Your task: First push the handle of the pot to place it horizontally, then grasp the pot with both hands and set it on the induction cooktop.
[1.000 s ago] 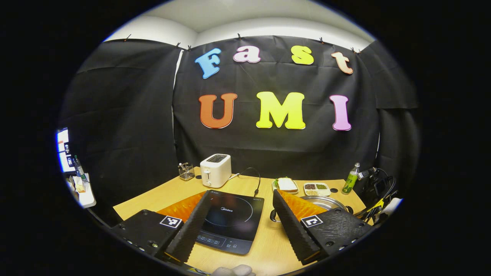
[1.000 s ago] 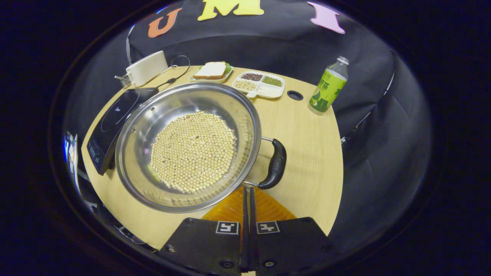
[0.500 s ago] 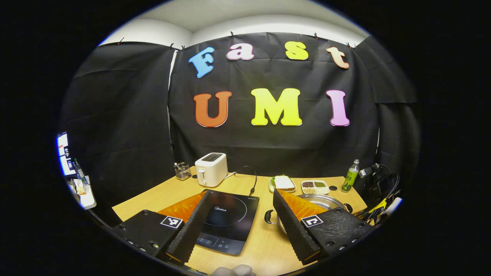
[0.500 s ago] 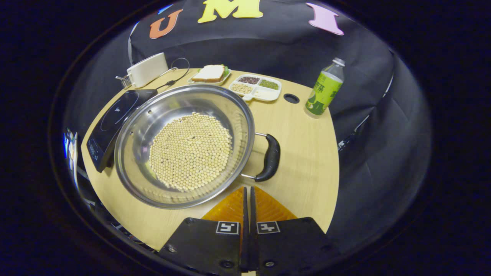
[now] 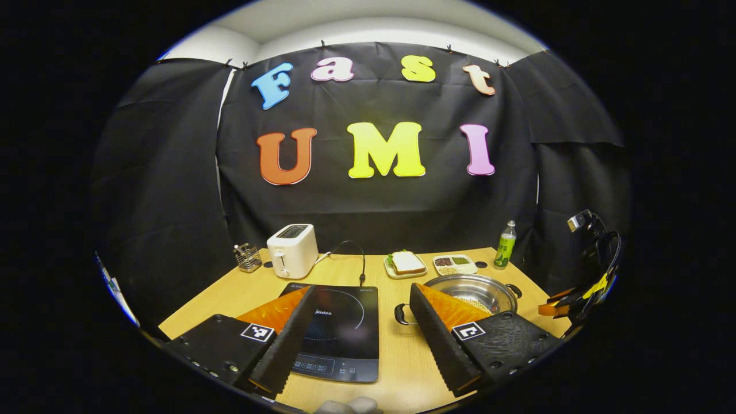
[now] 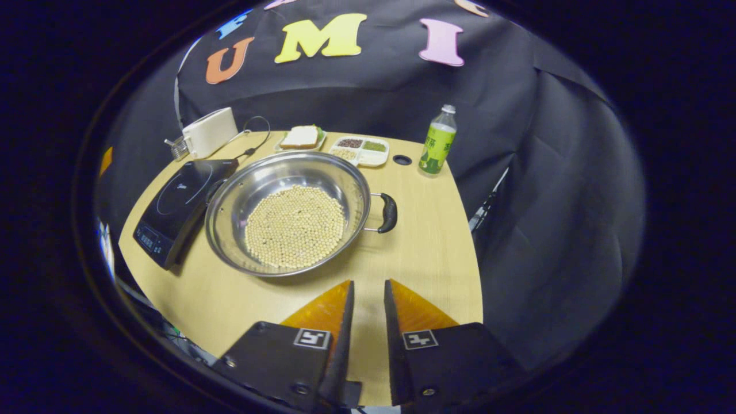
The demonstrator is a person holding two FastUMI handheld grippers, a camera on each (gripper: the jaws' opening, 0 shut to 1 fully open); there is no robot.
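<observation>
The light wooden table runs across the lower half of both views. On it, left of centre in the right gripper view, lies the flat black glass induction cooktop. Just beside the cooktop, at centre frame, sits the wide stainless steel pot, with a layer of pale round beans covering its bottom. The pot's black loop handles now point to left and right, so the pushing step looks done and the two-handed grasp is the step in hand.

The left gripper stands wide apart and empty, low in the left gripper view, over the cooktop. The right gripper is only slightly parted, empty, clear of the pot at bottom centre.

Recommended: open the right gripper wider, take one handle in each gripper, lift level and together (the beans would roll on any tilt), and set the pot down centred on the cooktop.
</observation>
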